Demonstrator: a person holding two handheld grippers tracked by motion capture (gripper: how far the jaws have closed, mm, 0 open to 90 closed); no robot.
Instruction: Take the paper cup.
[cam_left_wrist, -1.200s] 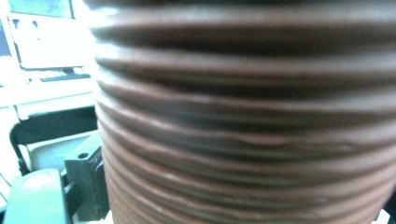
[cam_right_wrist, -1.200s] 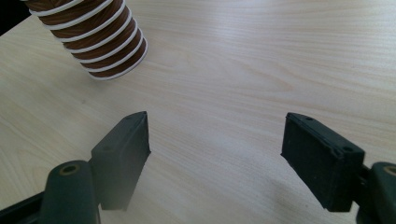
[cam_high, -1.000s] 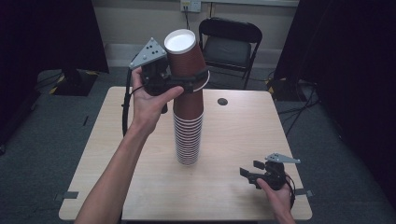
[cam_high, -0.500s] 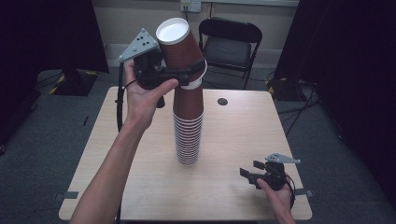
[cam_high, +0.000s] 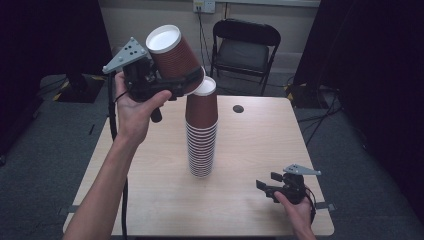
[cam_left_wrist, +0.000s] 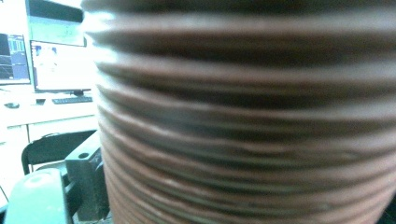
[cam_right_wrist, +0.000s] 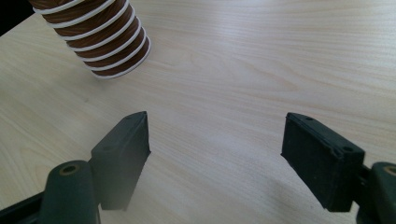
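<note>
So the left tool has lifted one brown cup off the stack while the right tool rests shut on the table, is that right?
Not quite: the right tool is open, its jaws wide apart in the right gripper view. The left tool does hold a brown cup lifted off the stack.

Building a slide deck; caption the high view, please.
Left gripper lifts brown paper cups tilted off the stack; right gripper rests open.

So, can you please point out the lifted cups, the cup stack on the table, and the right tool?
lifted cups (cam_high: 176, 59), high view, brown side wall.
cup stack (cam_high: 201, 131), high view, ribbed middle.
right tool (cam_right_wrist: 215, 156), right gripper view, between its open tips.
</note>
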